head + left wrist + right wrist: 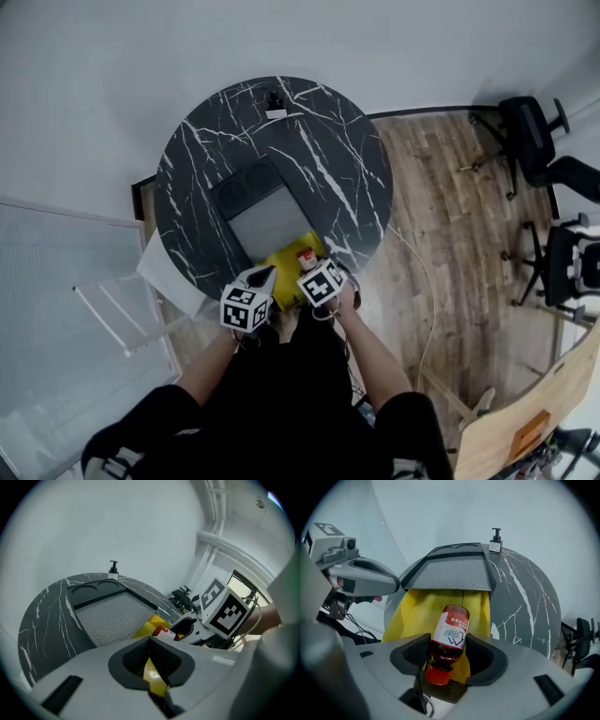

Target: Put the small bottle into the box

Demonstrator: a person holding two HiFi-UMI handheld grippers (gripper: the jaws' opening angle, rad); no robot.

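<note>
Currently step: placement | right gripper (449, 652) fingers (486, 656) clamped on small red-capped plastic bottle (451, 632), above open yellow cardboard box (412, 613) | left gripper (152, 660) fingers (130, 660) pinching flap (153, 673) | next: lower, release inside.

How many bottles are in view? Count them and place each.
2. The small bottle is in the right gripper, over the yellow box; a pump bottle stands at the table's far edge. More may be hidden.
</note>
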